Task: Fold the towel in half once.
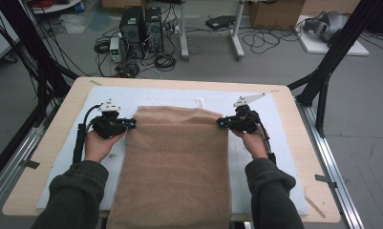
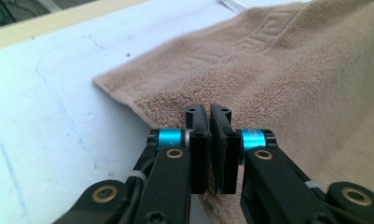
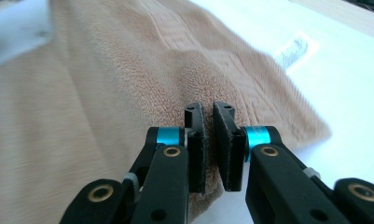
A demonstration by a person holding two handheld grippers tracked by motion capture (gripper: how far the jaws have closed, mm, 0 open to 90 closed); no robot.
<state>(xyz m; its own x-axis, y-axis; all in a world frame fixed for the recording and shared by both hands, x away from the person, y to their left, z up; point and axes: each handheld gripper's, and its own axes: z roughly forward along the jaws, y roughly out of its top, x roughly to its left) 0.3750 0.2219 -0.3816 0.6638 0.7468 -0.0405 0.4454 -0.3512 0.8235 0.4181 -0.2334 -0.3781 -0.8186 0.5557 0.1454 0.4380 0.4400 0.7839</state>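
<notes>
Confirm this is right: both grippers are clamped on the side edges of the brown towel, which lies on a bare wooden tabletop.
Not quite. The towel lies on a white mat covering the table, as the high view shows. The left gripper and right gripper do clamp its side edges.

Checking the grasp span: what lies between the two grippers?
In the high view, the brown towel stretches between the left gripper and the right gripper, each clamped on a side edge.

Fluffy tan terry-cloth towel
</notes>
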